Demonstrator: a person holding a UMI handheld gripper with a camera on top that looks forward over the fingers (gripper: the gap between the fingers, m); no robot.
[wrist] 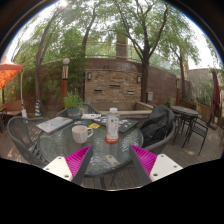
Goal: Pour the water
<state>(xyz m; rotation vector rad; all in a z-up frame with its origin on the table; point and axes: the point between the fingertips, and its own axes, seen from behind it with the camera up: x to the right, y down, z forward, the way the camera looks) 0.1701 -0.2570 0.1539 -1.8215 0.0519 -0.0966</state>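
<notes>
I am holding my gripper (112,160) with its two pink-padded fingers (80,159) spread wide apart, pinching nothing. A clear plastic bottle with a white cap (112,125) is standing upright on the round glass table (60,143), just ahead of my fingers.

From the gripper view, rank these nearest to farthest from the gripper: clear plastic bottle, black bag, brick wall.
1. Clear plastic bottle with an orange label, on the glass table just ahead of the open fingers.
2. Black bag, on a chair, right of the bottle.
3. Brick wall, far behind both.
</notes>
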